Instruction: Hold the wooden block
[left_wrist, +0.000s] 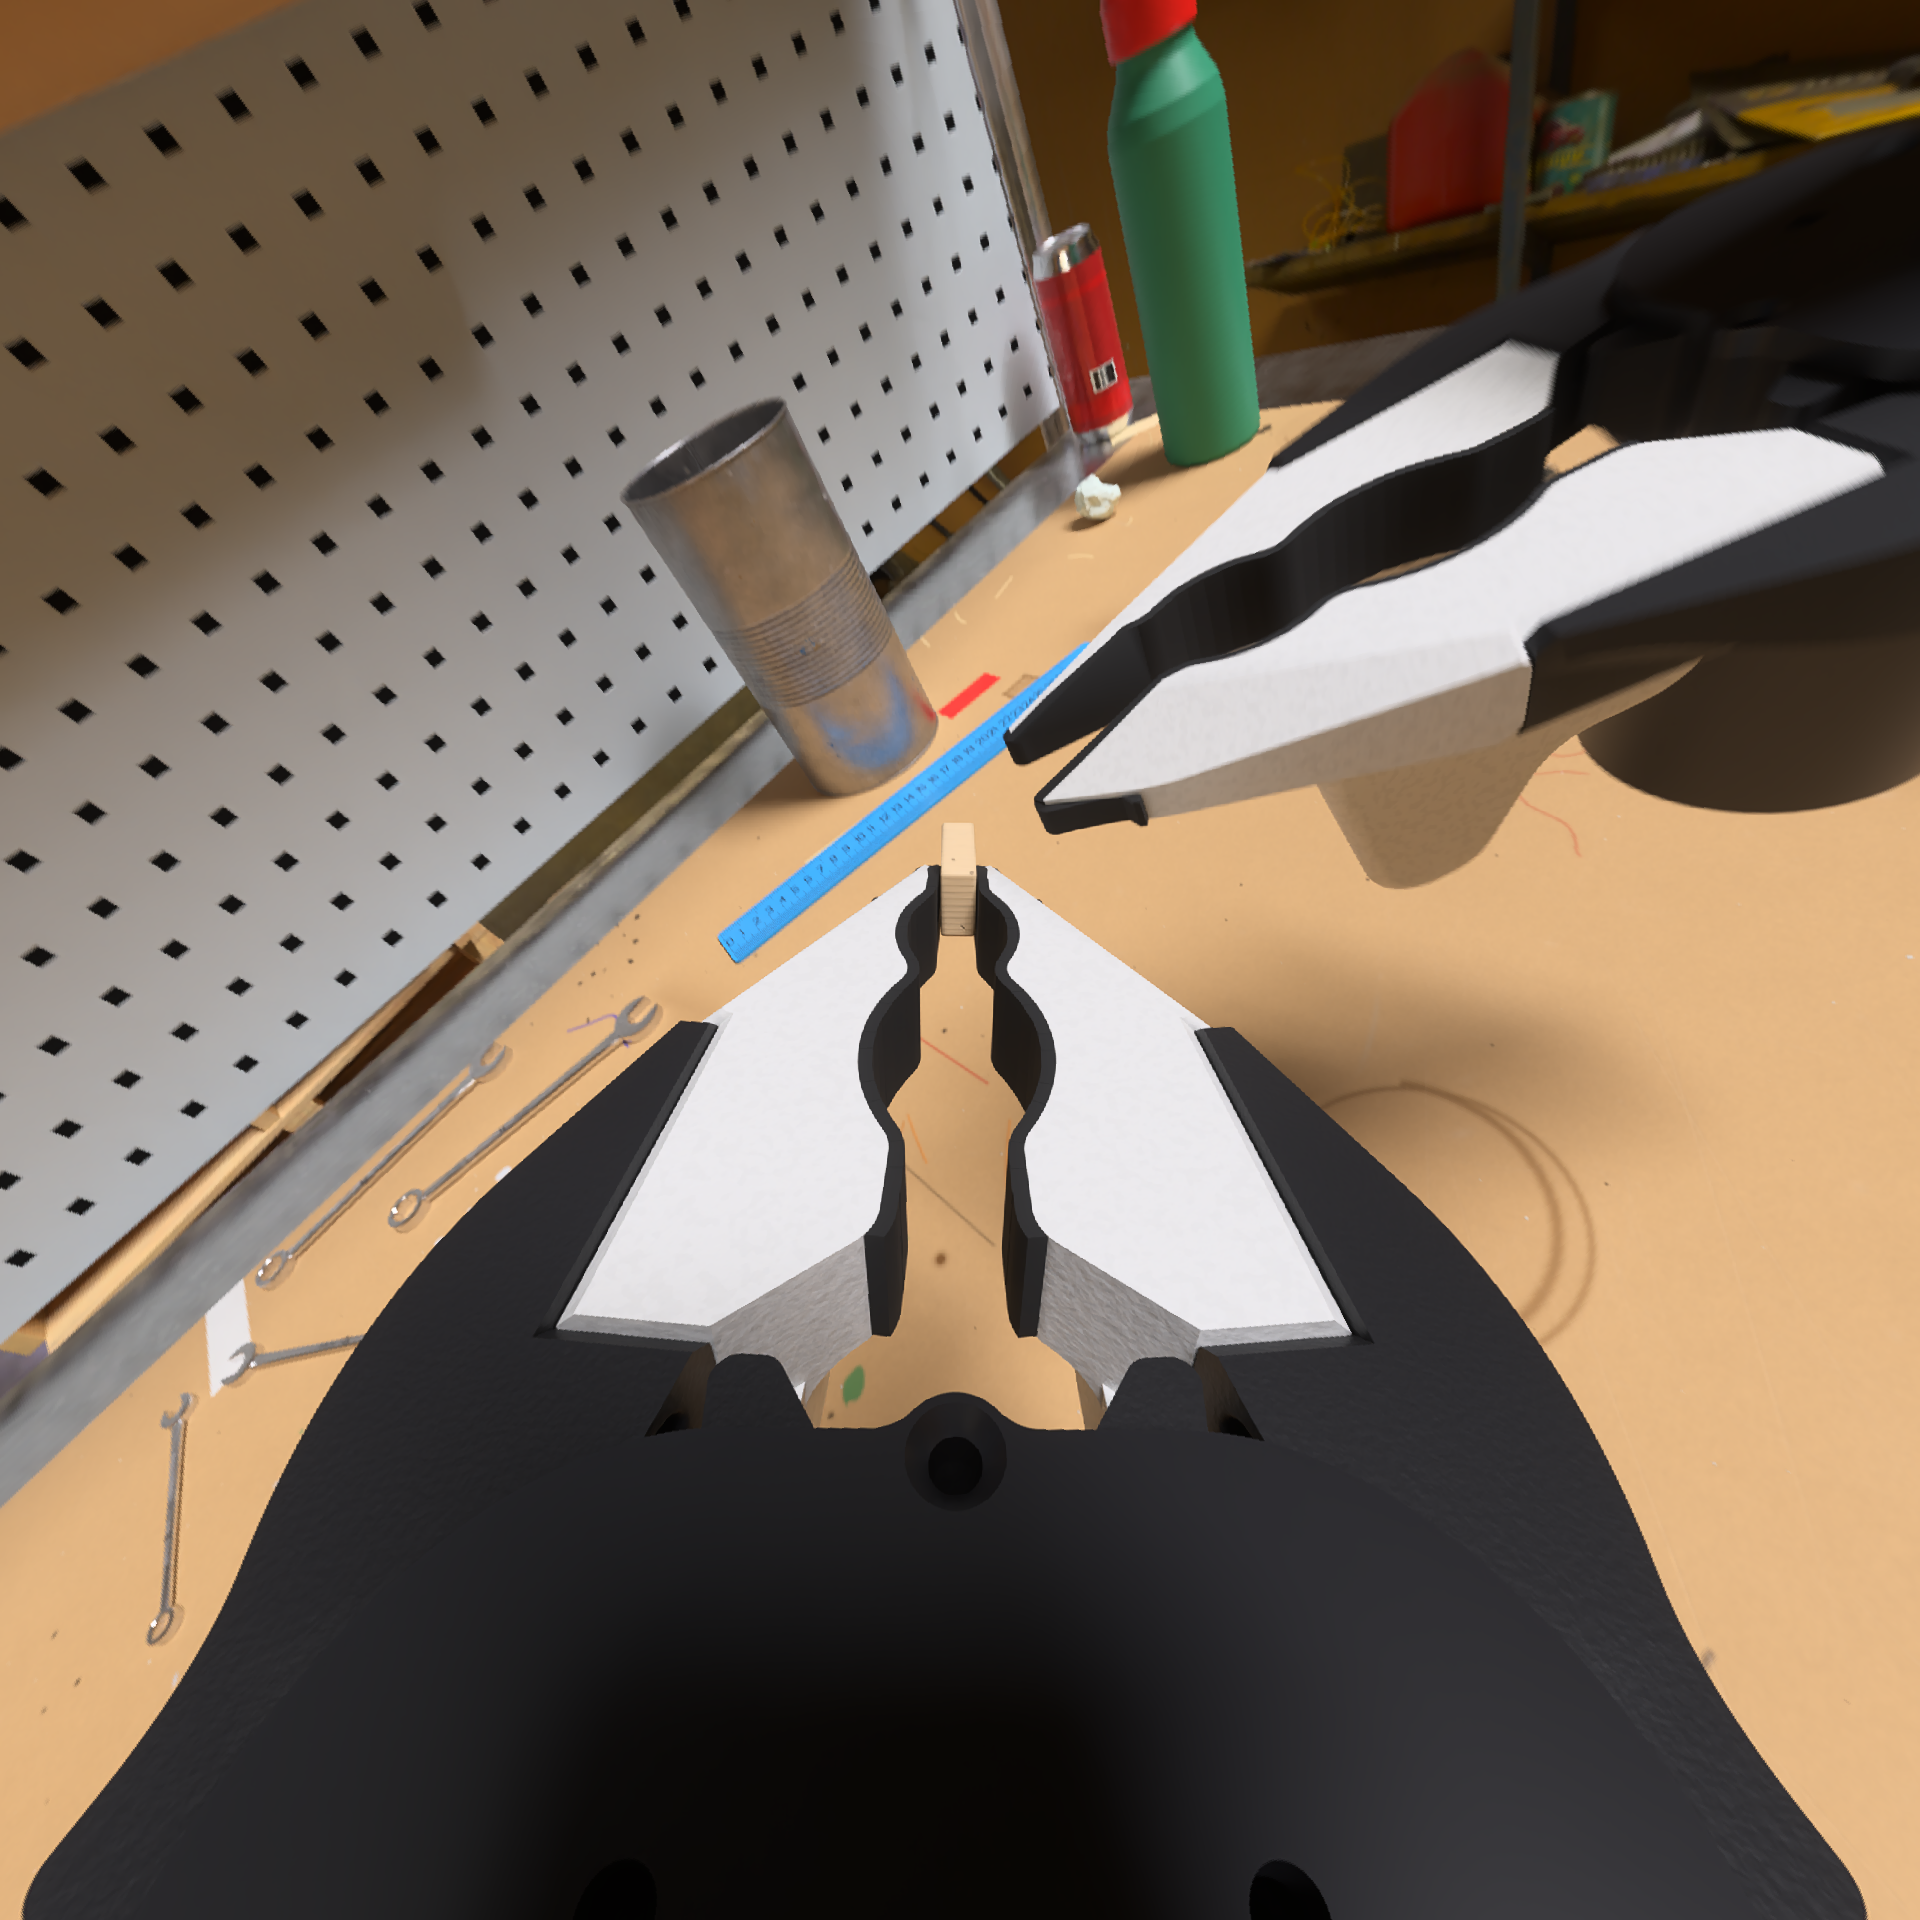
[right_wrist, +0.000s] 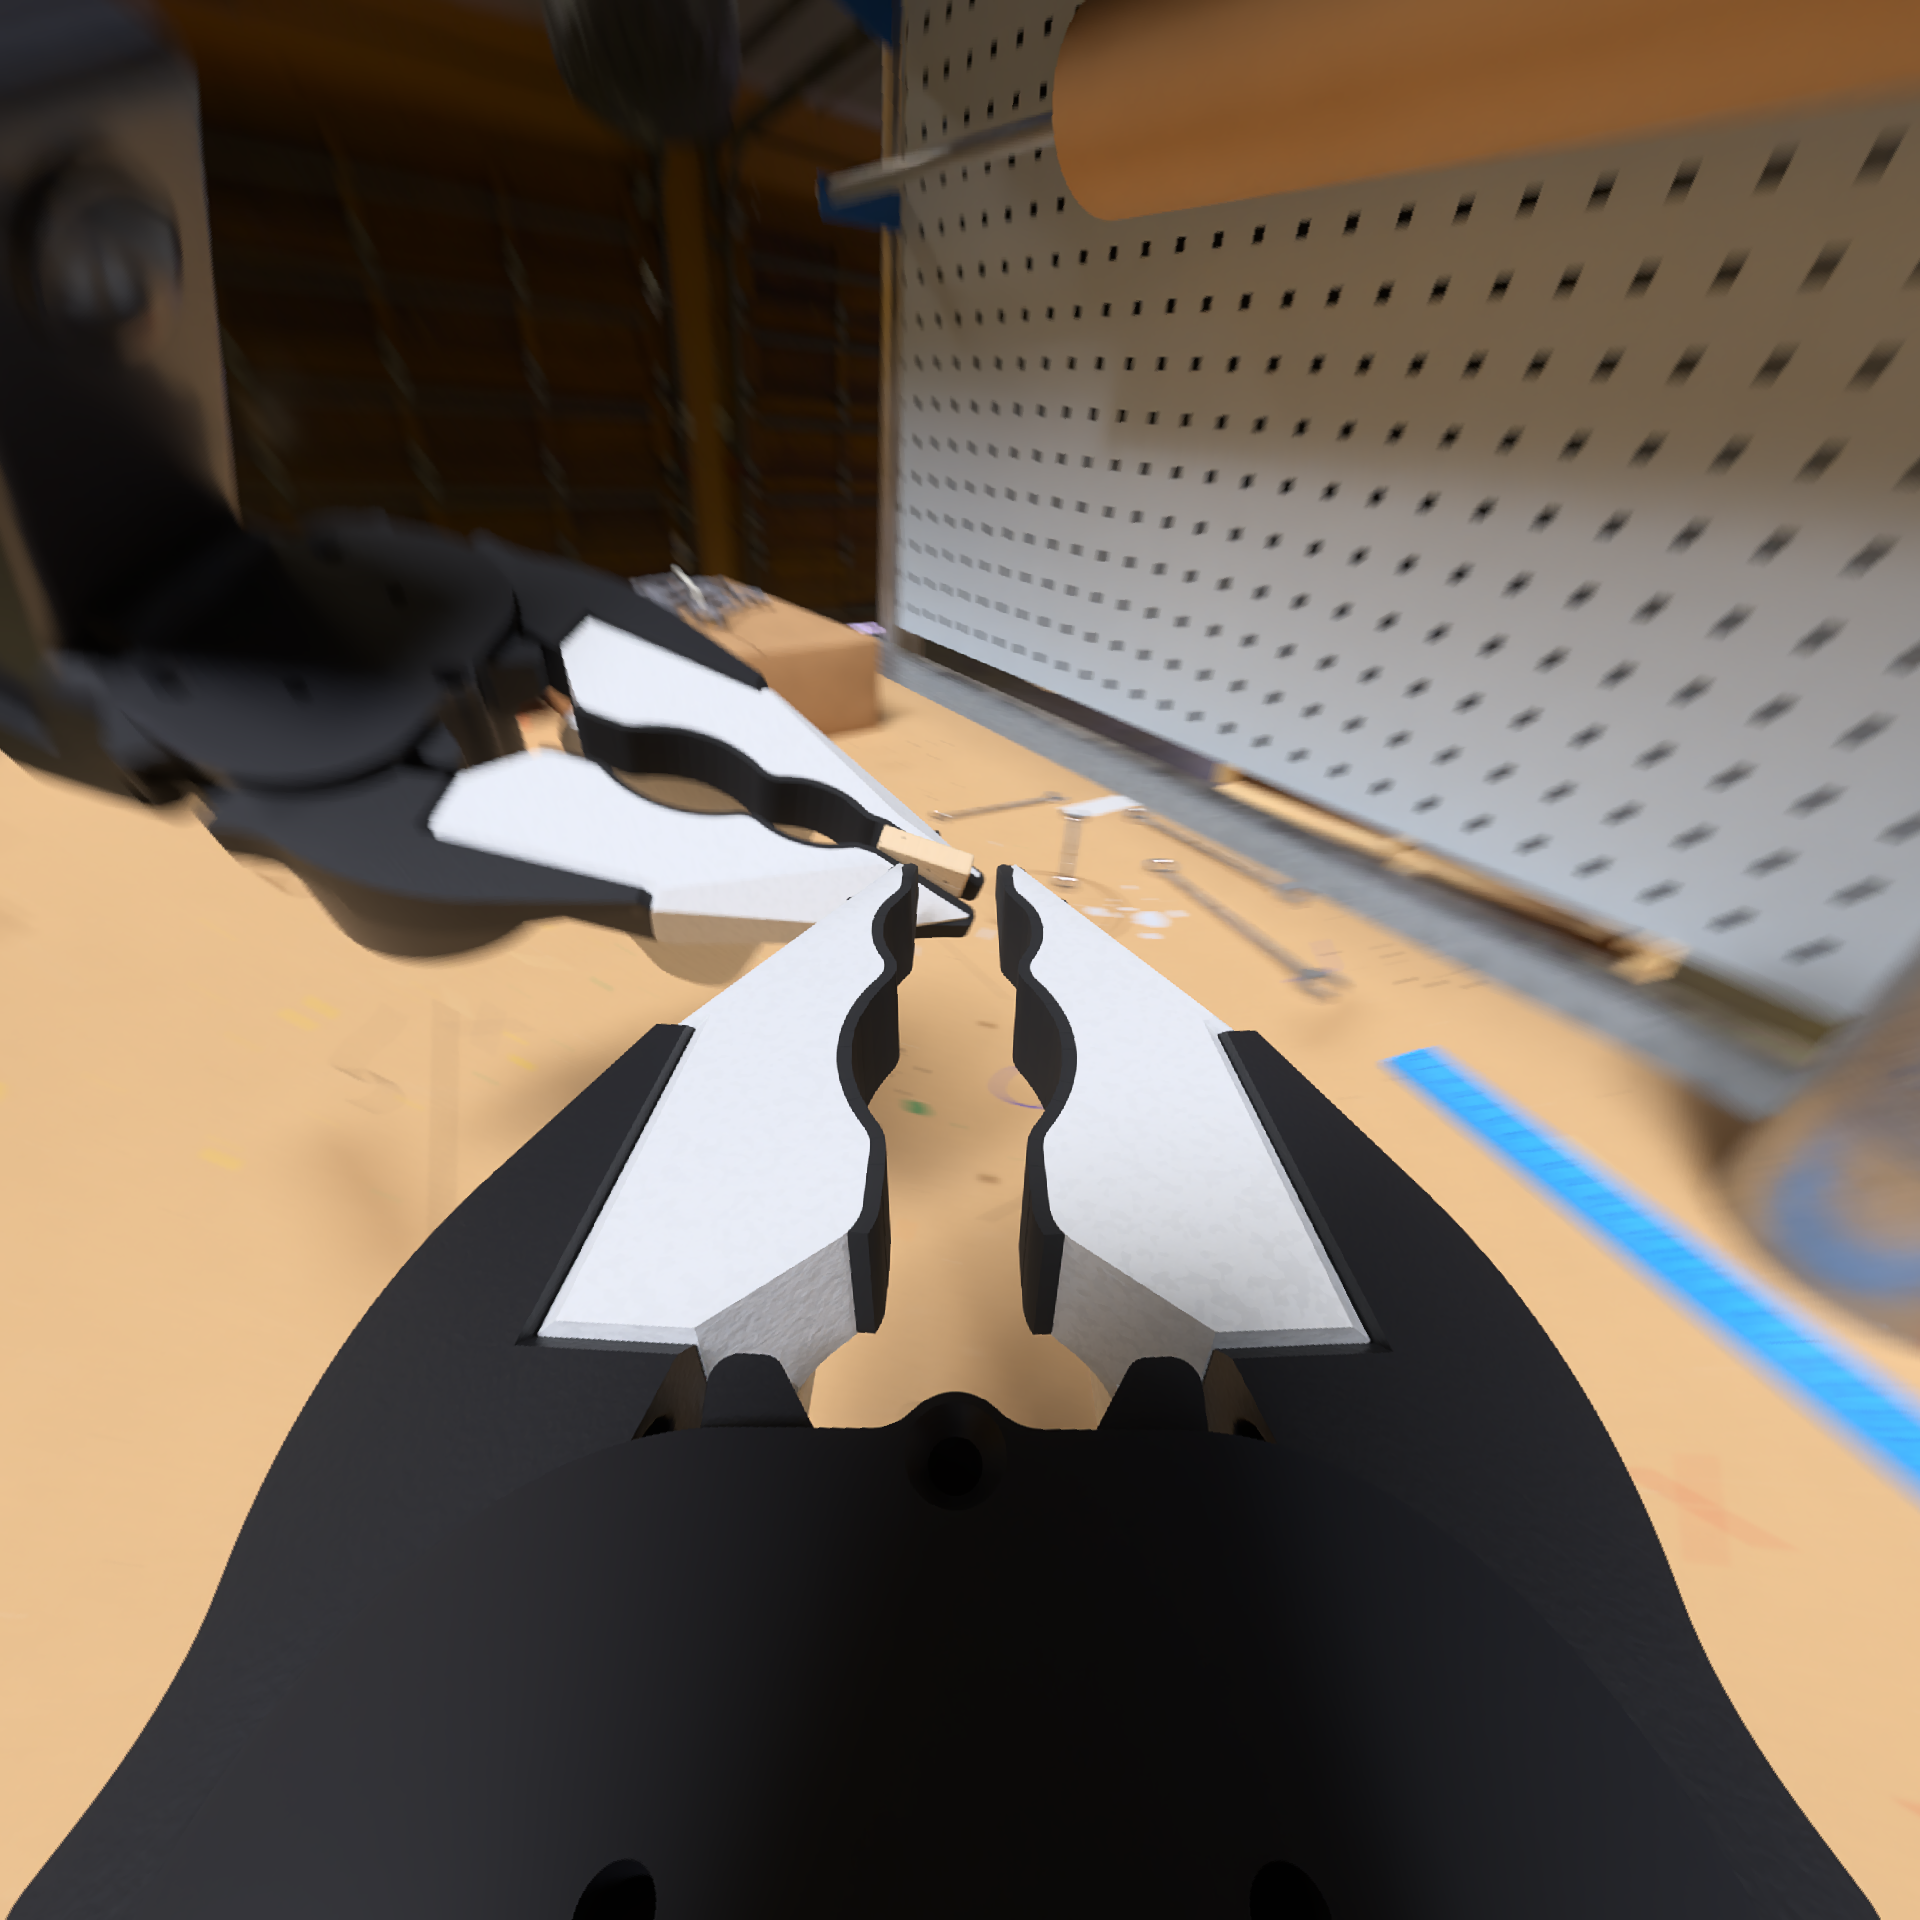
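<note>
A small pale wooden block (left_wrist: 957, 883) is pinched between the fingertips of my left gripper (left_wrist: 957, 896), held above the tan workbench (left_wrist: 1351, 1039). In the right wrist view the same block (right_wrist: 928, 852) shows at the tips of the left gripper (right_wrist: 940, 868). My right gripper (right_wrist: 954, 883) is open and empty, its tips just beside the block without touching it. In the left wrist view the right gripper (left_wrist: 1049, 779) comes in from the right, its tips a little above and right of the block.
A steel cup (left_wrist: 784, 603), a blue ruler (left_wrist: 894, 810), a red can (left_wrist: 1083, 332) and a green bottle (left_wrist: 1184, 249) stand along the white pegboard (left_wrist: 416, 468). Several wrenches (left_wrist: 499, 1132) lie at the left. A cardboard box (right_wrist: 810, 665) sits far back.
</note>
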